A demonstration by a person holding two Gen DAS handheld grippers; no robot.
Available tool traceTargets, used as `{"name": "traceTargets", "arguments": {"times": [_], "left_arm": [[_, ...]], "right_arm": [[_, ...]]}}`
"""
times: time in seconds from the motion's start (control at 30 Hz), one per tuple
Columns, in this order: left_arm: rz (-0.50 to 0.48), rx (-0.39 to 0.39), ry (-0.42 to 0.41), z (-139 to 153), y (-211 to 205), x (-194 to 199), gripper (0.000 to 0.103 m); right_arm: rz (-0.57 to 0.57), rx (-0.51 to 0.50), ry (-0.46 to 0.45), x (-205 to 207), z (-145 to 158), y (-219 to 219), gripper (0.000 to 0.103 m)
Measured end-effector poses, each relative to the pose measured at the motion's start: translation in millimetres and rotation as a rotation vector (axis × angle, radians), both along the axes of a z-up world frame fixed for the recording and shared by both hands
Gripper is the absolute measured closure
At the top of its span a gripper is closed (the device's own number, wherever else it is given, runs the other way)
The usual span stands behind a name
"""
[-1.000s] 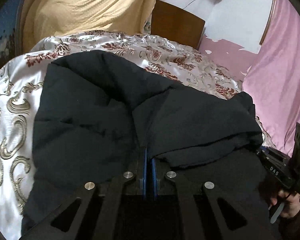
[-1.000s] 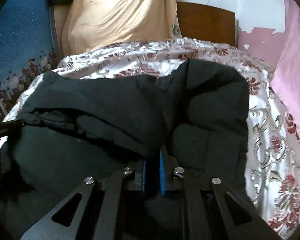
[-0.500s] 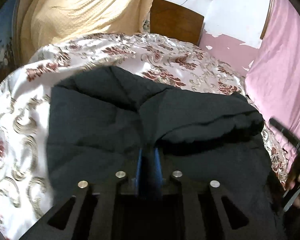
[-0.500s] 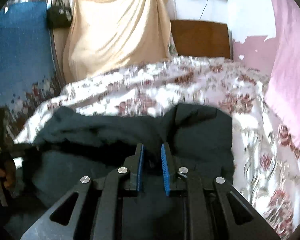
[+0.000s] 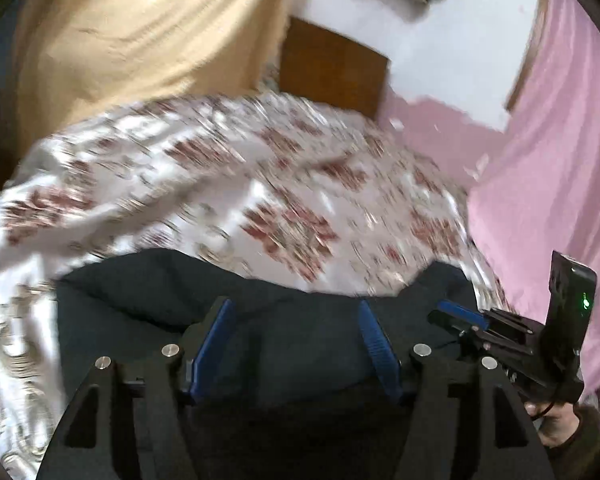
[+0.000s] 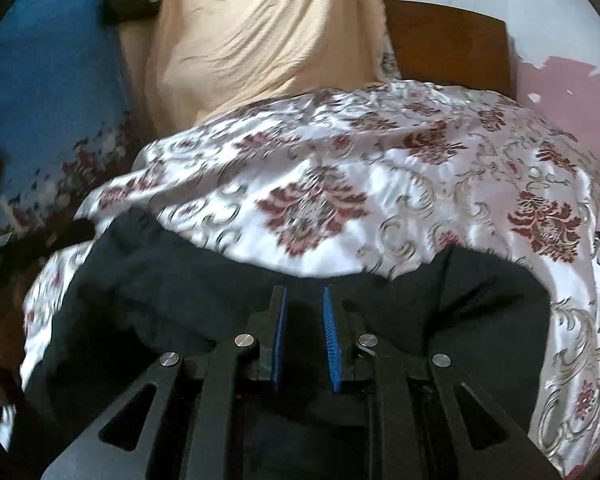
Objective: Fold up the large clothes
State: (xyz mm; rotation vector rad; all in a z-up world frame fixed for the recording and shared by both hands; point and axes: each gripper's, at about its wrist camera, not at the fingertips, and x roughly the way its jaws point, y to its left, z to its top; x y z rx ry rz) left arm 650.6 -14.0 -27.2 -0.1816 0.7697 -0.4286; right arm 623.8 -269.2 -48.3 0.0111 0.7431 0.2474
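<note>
- Left wrist view: the left gripper (image 5: 294, 336) is standing with its jaws spread wide and gripping nothing, its blue pads (image 5: 210, 338) hanging over the dark garment (image 5: 148, 304), which is lying along the near edge of the floral bedspread (image 5: 228, 184) from 6 to 9 o'clock. The right gripper (image 5: 460, 318) is showing at 3 o'clock, over the garment's right end; its jaw state cannot be told from this side.
- Right wrist view: the right gripper (image 6: 305, 344) is sitting with its jaws parted and nothing between them, the garment (image 6: 160, 296) spreading beneath from 9 to 3 o'clock with the bedspread (image 6: 420, 168) beyond at 12.
- Risk, as a judgement: with neither gripper holding, the thick padded layers are likely springing apart, so the fold could be loosening. The satin-looking cover may be letting the bundle slide toward the near edge. A shallow regrip could be catching only the top layer and peeling the fold open.
</note>
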Motion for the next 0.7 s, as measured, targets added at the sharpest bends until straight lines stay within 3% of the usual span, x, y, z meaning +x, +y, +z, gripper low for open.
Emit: {"name": "traceTargets", "arguments": {"times": [0.13, 0.37, 0.53, 0.7], "left_arm": [[-0.079, 0.144, 0.049, -39, -19, -4, 0.038], [-0.090, 0.225, 0.078, -71, -26, 3, 0.033], [-0.067, 0.193, 0.151, -93, -26, 28, 0.033], [-0.060, 0.201, 0.122, -104, -31, 32, 0.032]], "right_arm": [[0.064, -0.056, 0.006, -18, -14, 1, 0.087], [0.123, -0.129, 0.087, -4, -40, -1, 0.086], [0.087, -0.108, 0.135, 27, -63, 0, 0.086], [0.063, -0.031, 0.089, 30, -78, -9, 0.088]]}}
